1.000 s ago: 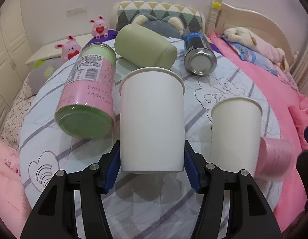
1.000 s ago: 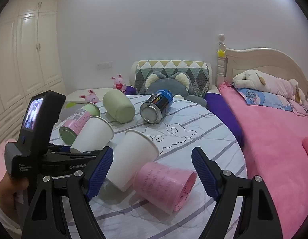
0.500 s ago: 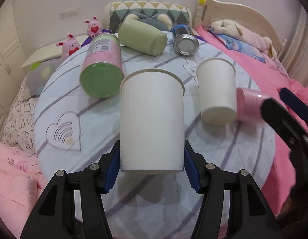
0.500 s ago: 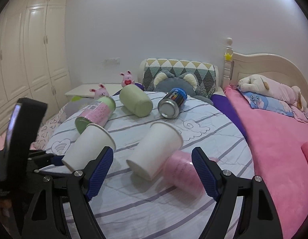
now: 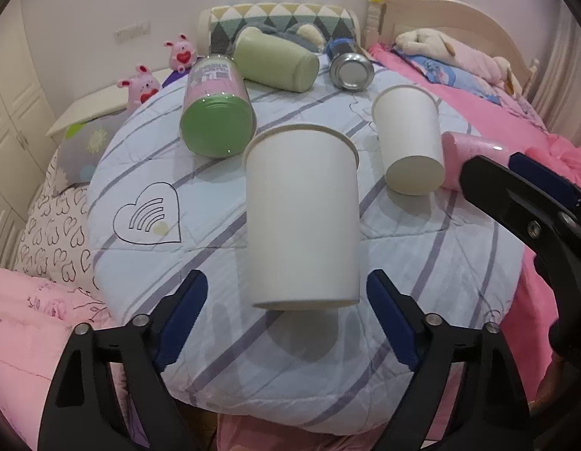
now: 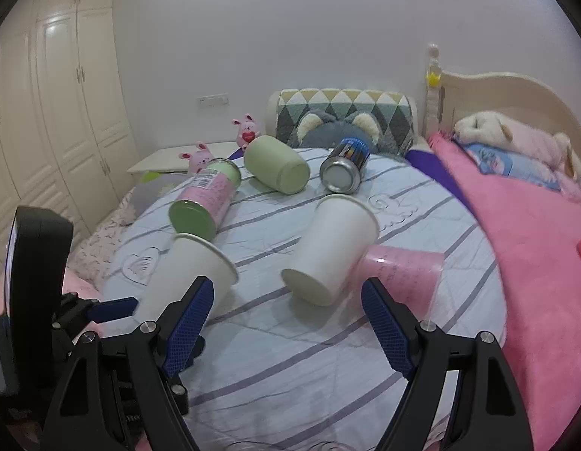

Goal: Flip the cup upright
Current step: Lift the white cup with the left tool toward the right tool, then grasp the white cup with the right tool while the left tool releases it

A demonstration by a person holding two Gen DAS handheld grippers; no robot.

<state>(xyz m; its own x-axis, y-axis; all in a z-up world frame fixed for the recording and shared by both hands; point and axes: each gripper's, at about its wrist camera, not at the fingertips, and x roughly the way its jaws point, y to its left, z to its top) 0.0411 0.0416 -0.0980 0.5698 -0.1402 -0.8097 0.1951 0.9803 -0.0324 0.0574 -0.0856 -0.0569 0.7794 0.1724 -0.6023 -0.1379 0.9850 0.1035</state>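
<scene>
A large white paper cup [image 5: 301, 218] stands upright on the round quilted table [image 5: 200, 263], rim up; it also shows in the right wrist view [image 6: 185, 278]. My left gripper [image 5: 286, 315] is open, its blue pads apart on either side of the cup's base and not touching it. A second white paper cup [image 5: 409, 146] lies on its side, also seen in the right wrist view [image 6: 328, 248], with a pink cup [image 6: 403, 278] lying beside it. My right gripper [image 6: 286, 323] is open and empty, in front of the lying cups.
A pink-and-green can [image 5: 215, 112], a pale green cylinder [image 5: 275, 60] and a blue metal can [image 5: 348, 64] lie at the table's far side. A pink bed [image 6: 534, 233] is to the right, a wardrobe [image 6: 53, 112] to the left.
My left gripper has opened and let go of the large white cup, which now stands on the table. It has drawn back slightly. The right gripper has moved nearer the lying cups.
</scene>
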